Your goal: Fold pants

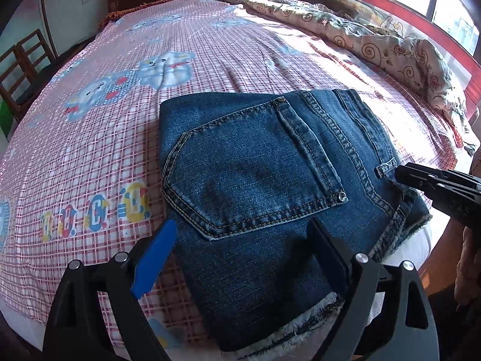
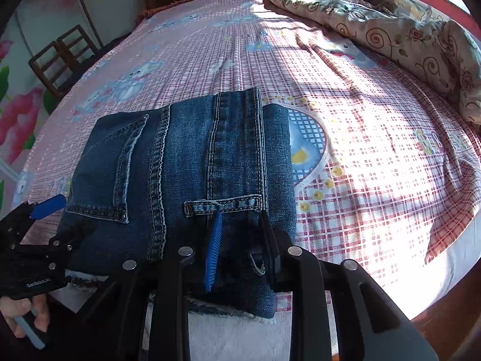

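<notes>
Blue denim pants [image 1: 255,186] lie folded into a compact stack near the front edge of the bed, back pocket facing up; they also show in the right wrist view [image 2: 186,162]. My left gripper [image 1: 243,234] is open, its blue finger and black finger spread wide over the near part of the stack. My right gripper [image 2: 240,219] is open, its fingers astride the waistband end just behind a belt loop [image 2: 222,204]. The right gripper's tip shows in the left wrist view [image 1: 402,174] at the stack's right edge. The left gripper shows in the right wrist view [image 2: 57,213] at the stack's left edge.
The bed has a pink checked sheet [image 1: 90,150] with cartoon prints. A rumpled floral quilt [image 1: 390,48] lies along the far right side by a red bed rail [image 1: 436,27]. Wooden chairs [image 1: 21,66] stand left of the bed.
</notes>
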`<control>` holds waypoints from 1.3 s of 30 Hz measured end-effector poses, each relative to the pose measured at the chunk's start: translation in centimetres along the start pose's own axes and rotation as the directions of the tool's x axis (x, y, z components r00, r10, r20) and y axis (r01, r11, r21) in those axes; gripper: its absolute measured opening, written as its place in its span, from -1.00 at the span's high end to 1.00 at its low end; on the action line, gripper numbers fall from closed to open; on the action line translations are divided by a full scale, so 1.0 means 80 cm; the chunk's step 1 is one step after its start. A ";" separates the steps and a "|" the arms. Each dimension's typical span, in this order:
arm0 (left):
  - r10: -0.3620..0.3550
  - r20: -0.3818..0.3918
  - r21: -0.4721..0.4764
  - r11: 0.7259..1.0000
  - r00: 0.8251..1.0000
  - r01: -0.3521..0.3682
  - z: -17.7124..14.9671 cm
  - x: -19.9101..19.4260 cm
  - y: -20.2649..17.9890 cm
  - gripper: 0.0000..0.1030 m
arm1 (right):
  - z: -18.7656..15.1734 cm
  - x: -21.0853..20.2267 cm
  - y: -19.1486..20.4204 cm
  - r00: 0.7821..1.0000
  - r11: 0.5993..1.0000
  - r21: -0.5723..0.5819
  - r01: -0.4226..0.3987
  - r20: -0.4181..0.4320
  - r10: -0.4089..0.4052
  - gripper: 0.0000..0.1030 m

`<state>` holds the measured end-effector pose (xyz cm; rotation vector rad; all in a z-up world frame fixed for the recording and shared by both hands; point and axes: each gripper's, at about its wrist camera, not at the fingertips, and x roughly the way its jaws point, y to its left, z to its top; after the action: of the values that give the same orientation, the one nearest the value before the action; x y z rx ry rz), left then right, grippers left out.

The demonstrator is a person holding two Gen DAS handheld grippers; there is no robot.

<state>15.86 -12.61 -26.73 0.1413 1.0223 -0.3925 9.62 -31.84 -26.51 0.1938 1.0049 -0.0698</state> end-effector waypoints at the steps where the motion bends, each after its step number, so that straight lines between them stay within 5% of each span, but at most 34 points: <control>1: -0.011 0.003 -0.021 1.000 1.000 0.011 -0.003 -0.007 0.004 -0.78 | -0.002 -0.004 -0.002 1.000 1.000 0.004 -0.001 0.004 0.001 0.49; 4: -0.048 -0.096 -0.074 0.996 0.994 0.041 -0.017 0.009 0.018 -0.88 | -0.019 0.017 -0.013 0.997 1.000 0.021 -0.012 -0.080 0.013 0.37; 7: -0.052 0.000 -0.126 0.991 0.999 0.051 -0.024 -0.010 0.037 -0.87 | -0.012 0.008 -0.029 0.995 0.994 0.078 -0.078 -0.058 0.083 0.35; 9: -0.080 0.060 -0.149 0.985 0.995 0.088 -0.014 -0.025 0.051 -0.91 | 0.000 0.001 -0.048 0.990 0.980 0.148 -0.133 -0.029 0.139 0.00; 14: -0.192 0.012 -0.216 0.958 0.981 0.190 0.019 -0.005 0.089 -0.95 | 0.033 0.023 -0.089 0.959 0.936 0.261 -0.237 -0.089 0.268 -0.11; 17: -0.185 0.007 -0.208 0.961 0.983 0.182 0.035 -0.003 0.095 -0.95 | 0.042 0.028 -0.084 0.961 0.951 0.242 -0.193 -0.149 0.233 -0.11; 20: -0.302 0.026 -0.204 0.932 0.953 0.300 0.047 -0.016 0.093 -0.95 | 0.053 0.004 -0.047 0.971 0.969 0.161 -0.185 -0.121 0.206 -0.11; 21: -0.269 0.039 -0.208 0.940 0.962 0.271 0.050 -0.023 0.093 -0.96 | 0.055 -0.004 -0.031 0.988 0.992 0.100 -0.077 -0.125 0.089 -0.17; 23: -0.081 0.053 -0.209 0.974 0.995 0.090 0.053 -0.043 0.090 -0.96 | 0.056 -0.026 0.000 0.993 0.995 -0.008 0.101 -0.056 -0.101 -0.17; 25: 0.067 0.071 -0.196 0.979 0.995 -0.051 0.051 -0.059 0.083 -0.96 | 0.050 -0.038 0.016 0.993 0.993 -0.014 0.117 -0.028 -0.118 -0.33; 39: 0.022 0.055 -0.215 0.976 0.998 -0.010 0.044 -0.052 0.080 -0.96 | 0.042 -0.028 0.020 0.996 0.997 0.042 0.063 -0.067 -0.060 -0.33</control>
<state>19.19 -6.71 -21.78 -0.0562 0.9996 -0.2676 11.43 -30.98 -22.68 0.2066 1.0753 -0.1423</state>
